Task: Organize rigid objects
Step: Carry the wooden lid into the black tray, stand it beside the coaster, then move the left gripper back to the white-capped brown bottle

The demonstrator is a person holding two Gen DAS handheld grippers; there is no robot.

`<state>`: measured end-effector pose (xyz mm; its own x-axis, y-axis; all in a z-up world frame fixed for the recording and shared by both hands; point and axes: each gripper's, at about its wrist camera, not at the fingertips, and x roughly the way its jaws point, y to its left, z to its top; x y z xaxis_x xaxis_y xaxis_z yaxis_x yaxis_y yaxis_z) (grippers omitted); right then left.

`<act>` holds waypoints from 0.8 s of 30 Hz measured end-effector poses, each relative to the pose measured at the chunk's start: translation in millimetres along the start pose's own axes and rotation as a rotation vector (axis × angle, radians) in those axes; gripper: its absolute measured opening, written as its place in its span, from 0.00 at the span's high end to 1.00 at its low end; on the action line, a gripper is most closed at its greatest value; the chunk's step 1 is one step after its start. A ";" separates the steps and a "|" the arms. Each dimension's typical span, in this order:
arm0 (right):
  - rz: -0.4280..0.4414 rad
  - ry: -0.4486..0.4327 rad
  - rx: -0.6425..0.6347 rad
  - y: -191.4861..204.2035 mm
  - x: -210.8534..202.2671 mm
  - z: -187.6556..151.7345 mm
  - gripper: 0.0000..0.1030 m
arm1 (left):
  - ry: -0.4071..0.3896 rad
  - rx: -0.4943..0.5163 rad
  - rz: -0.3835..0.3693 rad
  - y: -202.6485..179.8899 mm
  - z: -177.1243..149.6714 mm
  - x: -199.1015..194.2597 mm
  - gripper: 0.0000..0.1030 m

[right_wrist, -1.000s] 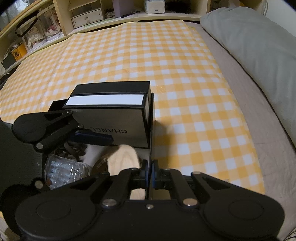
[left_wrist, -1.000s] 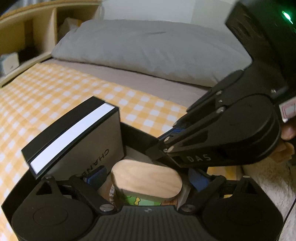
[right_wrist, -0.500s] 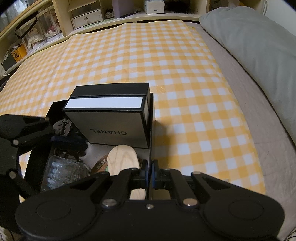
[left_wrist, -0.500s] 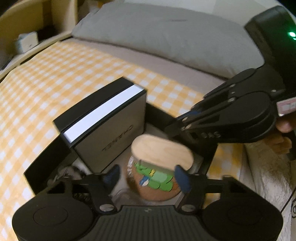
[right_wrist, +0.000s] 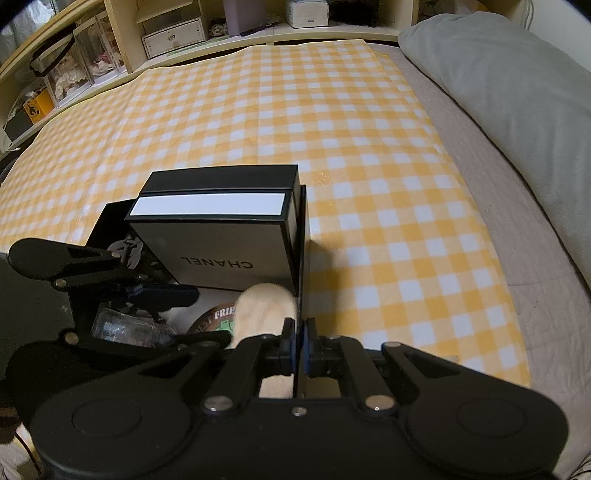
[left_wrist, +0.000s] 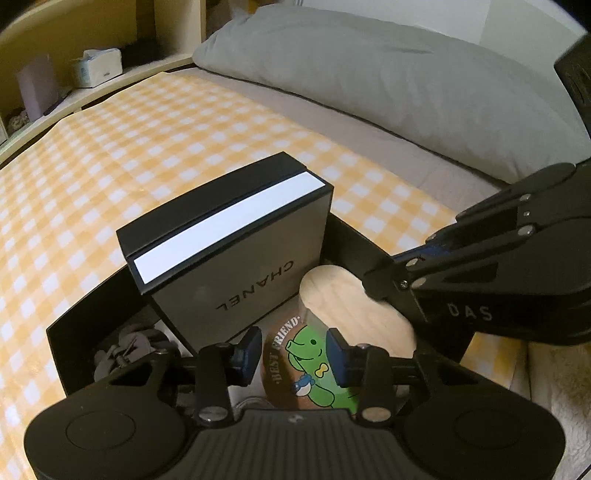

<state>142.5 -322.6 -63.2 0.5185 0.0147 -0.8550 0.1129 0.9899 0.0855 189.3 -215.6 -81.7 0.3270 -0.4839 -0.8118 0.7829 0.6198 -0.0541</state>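
Observation:
A jar with a wooden lid (left_wrist: 354,306) and a green cartoon label lies in an open black storage box (left_wrist: 354,240) on the bed. A grey and black Chanel box (left_wrist: 236,258) stands in the same box beside it. My left gripper (left_wrist: 291,354) is open, its blue pads on either side of the jar's label and not touching it. My right gripper (right_wrist: 300,349) is shut on the right wall of the black storage box (right_wrist: 303,236); the jar lid (right_wrist: 267,310) and Chanel box (right_wrist: 218,236) show just left of it.
A clear plastic item (right_wrist: 129,326) and grey fabric pieces (left_wrist: 125,343) lie in the box's left part. A yellow checked cloth (right_wrist: 295,122) covers the bed. A grey pillow (left_wrist: 388,70) lies to the right. Shelves with a tissue box (right_wrist: 306,11) stand behind.
My left gripper has let go of the jar, opened and pulled back and up. The jar now lies in the box. The right gripper has stayed on the box wall.

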 end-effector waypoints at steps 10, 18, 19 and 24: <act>0.002 0.000 0.003 -0.8 0.1 0.2 0.95 | -0.044 -0.062 -0.063 -4.4 -3.9 -30.9 0.15; 0.003 0.000 0.006 -1.1 0.0 0.3 0.95 | -0.124 -0.092 -0.045 -4.4 -12.2 -72.5 0.00; 0.003 0.000 0.006 -0.9 -0.1 0.3 0.95 | -0.134 -0.094 -0.036 -3.4 -13.8 -78.9 0.00; 0.001 -0.005 0.011 -0.2 -0.8 0.1 0.96 | -0.174 -0.125 0.007 8.4 -25.8 -112.6 0.00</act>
<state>142.2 -322.8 -62.5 0.5230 0.0151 -0.8522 0.1218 0.9883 0.0923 145.4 -140.0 -5.8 0.4274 -0.5718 -0.7002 0.7121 0.6902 -0.1289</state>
